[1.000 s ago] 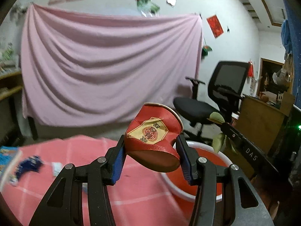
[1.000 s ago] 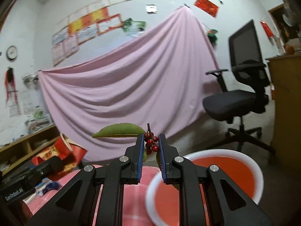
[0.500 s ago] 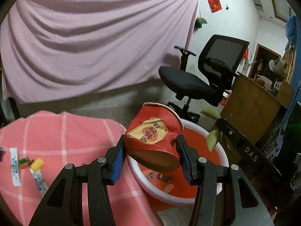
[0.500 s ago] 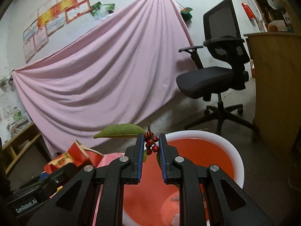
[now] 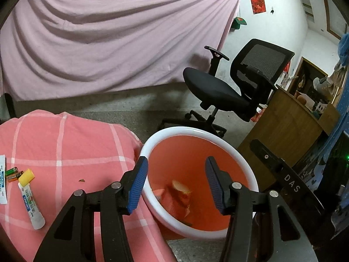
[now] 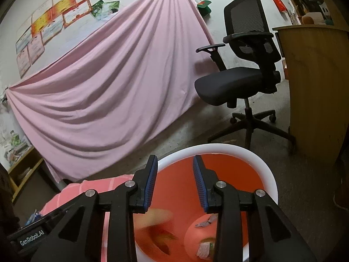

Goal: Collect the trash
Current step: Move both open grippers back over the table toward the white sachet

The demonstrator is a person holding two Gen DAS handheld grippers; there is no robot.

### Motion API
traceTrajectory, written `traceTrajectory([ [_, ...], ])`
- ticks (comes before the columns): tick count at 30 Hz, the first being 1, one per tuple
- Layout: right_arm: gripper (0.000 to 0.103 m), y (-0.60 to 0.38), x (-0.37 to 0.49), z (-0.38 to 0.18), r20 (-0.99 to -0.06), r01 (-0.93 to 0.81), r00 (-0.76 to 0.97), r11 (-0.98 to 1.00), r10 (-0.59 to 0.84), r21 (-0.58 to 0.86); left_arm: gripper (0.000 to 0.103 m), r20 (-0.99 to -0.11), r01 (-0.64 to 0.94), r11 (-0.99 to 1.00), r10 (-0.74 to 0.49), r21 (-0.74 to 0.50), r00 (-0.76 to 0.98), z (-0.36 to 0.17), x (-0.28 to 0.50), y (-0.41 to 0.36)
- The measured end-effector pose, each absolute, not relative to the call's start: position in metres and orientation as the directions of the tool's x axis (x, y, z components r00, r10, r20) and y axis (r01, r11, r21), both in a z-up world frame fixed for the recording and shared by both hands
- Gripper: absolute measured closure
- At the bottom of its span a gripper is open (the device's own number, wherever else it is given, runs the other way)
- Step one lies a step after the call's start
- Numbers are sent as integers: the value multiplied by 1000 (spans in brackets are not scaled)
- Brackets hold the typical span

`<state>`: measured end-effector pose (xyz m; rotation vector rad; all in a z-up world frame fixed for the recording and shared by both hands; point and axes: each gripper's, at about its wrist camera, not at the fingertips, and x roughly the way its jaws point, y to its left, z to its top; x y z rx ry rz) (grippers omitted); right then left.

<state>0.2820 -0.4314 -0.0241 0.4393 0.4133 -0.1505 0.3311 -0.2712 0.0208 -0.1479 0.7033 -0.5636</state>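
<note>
An orange bin with a white rim (image 5: 196,131) stands on the floor beside the pink checked table (image 5: 65,148). My left gripper (image 5: 175,184) is open and empty above the bin. The red paper cup (image 5: 176,196) lies blurred inside the bin below it. My right gripper (image 6: 174,181) is open and empty over the same bin (image 6: 270,179). A blurred red cup (image 6: 159,235) and scraps of paper (image 6: 205,249) show inside the bin. On the table lie a white tube with a yellow cap (image 5: 28,198), batteries (image 5: 13,173) and a white wrapper (image 5: 2,179).
A black office chair (image 5: 229,87) stands behind the bin. A wooden desk (image 5: 290,128) is to the right. A pink sheet (image 5: 109,39) hangs on the back wall. The right gripper's body (image 5: 283,174) shows at the right of the left wrist view.
Both grippers tilted down over the bin and opened. The red cup left my left gripper and the berry sprig with its leaf left my right gripper; both dropped into the bin.
</note>
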Motion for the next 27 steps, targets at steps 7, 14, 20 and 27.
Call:
traceTrajectory([
  [7, 71, -425, 280, -20, -399, 214, 915, 908, -57, 361, 55, -539, 415, 857, -515, -305, 667, 29, 324, -253],
  [14, 65, -402, 273, -4, -317, 162, 947, 931, -53, 328, 55, -478, 365, 892, -451, -266, 754, 45, 307, -216],
  [20, 34, -371, 266, 11, -224, 90, 974, 946, -19, 310, 45, -400, 294, 921, -378, -257, 835, 59, 284, -162],
  [27, 14, -330, 260, 21, -126, -11, 991, 957, 50, 289, 25, -291, 171, 957, -237, -236, 927, 62, 251, -91],
])
